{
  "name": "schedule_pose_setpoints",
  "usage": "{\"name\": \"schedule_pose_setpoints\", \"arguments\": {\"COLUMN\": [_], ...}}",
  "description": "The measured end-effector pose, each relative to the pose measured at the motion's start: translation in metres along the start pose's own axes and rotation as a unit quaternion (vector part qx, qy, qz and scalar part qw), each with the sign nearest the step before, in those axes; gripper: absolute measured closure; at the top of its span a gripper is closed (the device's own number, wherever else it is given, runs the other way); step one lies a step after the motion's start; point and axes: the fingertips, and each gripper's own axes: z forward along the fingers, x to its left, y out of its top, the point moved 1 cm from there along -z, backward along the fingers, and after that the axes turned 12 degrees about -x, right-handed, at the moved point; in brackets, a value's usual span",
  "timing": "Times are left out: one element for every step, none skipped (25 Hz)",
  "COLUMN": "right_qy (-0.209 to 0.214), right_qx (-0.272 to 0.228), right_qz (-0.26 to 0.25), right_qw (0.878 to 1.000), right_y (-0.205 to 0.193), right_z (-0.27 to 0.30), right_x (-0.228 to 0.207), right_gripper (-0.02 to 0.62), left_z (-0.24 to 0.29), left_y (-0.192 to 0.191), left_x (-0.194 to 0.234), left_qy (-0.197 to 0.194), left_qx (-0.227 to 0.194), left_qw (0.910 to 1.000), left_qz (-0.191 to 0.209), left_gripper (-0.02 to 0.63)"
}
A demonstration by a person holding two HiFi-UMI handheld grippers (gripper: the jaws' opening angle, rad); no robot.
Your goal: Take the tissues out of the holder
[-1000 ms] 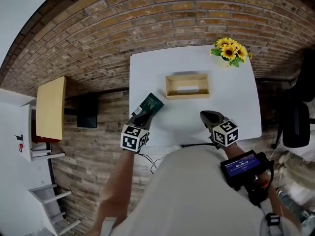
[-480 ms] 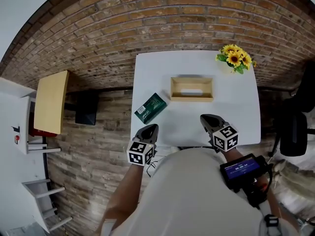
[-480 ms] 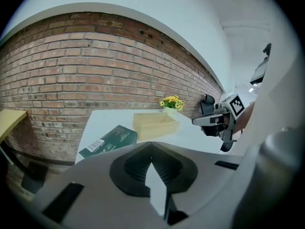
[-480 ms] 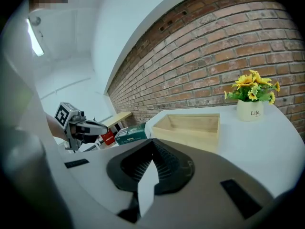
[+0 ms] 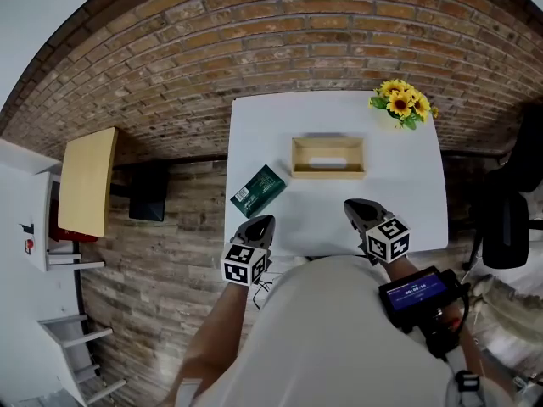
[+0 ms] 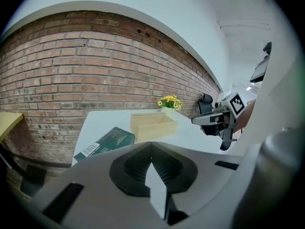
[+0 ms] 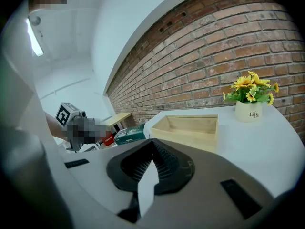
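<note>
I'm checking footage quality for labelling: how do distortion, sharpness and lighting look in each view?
Head view: fisheye bows the brick wall into arcs; the white table is evenly lit, without glare. Left gripper view: dark corners, the green pack fairly sharp. Right gripper view: the wooden holder is crisp, a ceiling light blows out.

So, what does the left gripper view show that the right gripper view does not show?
Only the left gripper view: the right gripper and the barcode on the green tissue pack. Only the right gripper view: the print on the white vase. Both: the pack itself, the wooden holder, the sunflowers, the white table, the brick wall.
</note>
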Motion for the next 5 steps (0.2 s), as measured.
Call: {"name": "schedule_pose_setpoints", "arguments": {"right_qy": [0.000, -0.001, -0.001, -0.002, -0.002], "right_qx": [0.000, 0.000, 0.000, 0.001, 0.001], "right_qz": [0.000, 0.001, 0.001, 0.002, 0.003], "right_qw": [1.000, 1.000, 1.000, 1.000, 1.000], "right_y": [0.0000, -0.0001, -0.0001, -0.0002, -0.0003], "right_z": [-0.0003, -0.0006, -0.0011, -0.0016, -0.0021], "right_x": [-0.0008, -0.0018, -0.0028, -0.0038, -0.0048], "right_gripper": [0.589, 0.589, 0.589, 0.589, 0.589], "left_z": [0.0011, 0.0023, 0.0035, 0.0048, 0.0060], "left_y": [0.0000, 0.0002, 0.0003, 0.0005, 0.0006], "left_x": [-0.0005, -0.0011, -0.0018, -0.0025, -0.0033], "left_qy": [0.000, -0.001, -0.002, -0.003, -0.004], "left_qx": [0.001, 0.002, 0.002, 0.003, 0.003], "left_qw": [1.0000, 1.0000, 1.0000, 1.0000, 1.0000], "left_qz": [0.000, 0.000, 0.001, 0.001, 0.001], "left_gripper": [0.597, 0.597, 0.597, 0.597, 0.597]}}
